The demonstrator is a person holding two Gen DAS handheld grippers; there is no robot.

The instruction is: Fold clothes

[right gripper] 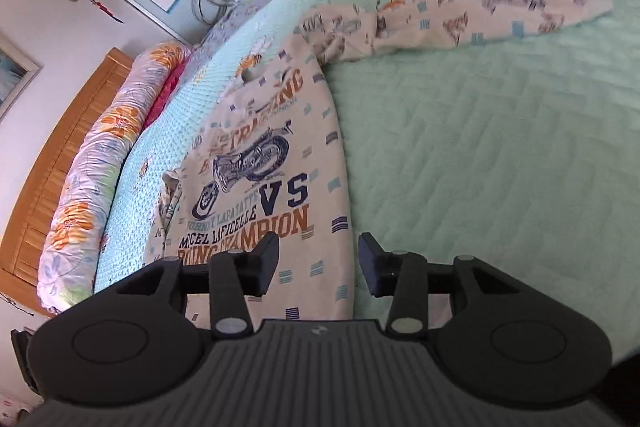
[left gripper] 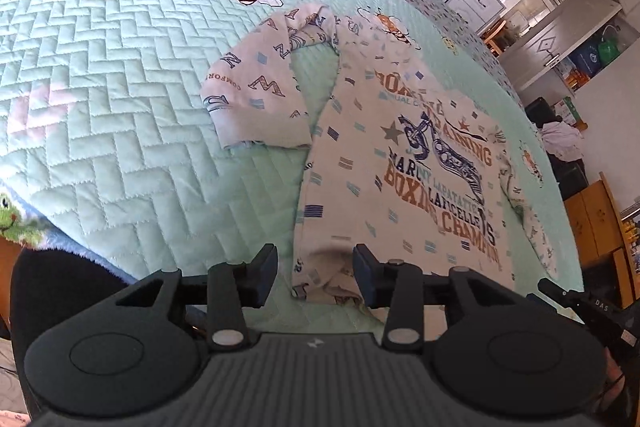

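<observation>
Two claws hang over one printed shirt [left gripper: 404, 163] spread flat on a mint quilted bedspread [left gripper: 120, 99]. The left gripper [left gripper: 315, 275] stands partly spread, pads clear of the cloth, with the shirt's rumpled hem corner just ahead between its fingers; only this view shows a sleeve [left gripper: 260, 79] folded back to the left of the claw, and shelves [left gripper: 560, 27] far right. The right gripper [right gripper: 318, 264] gapes likewise, gripping nothing, the shirt's side edge running under it; ahead to its right another sleeve [right gripper: 480, 15] stretches out. Far left, a floral bolster [right gripper: 96, 179] lies against a wooden headboard [right gripper: 52, 163].
</observation>
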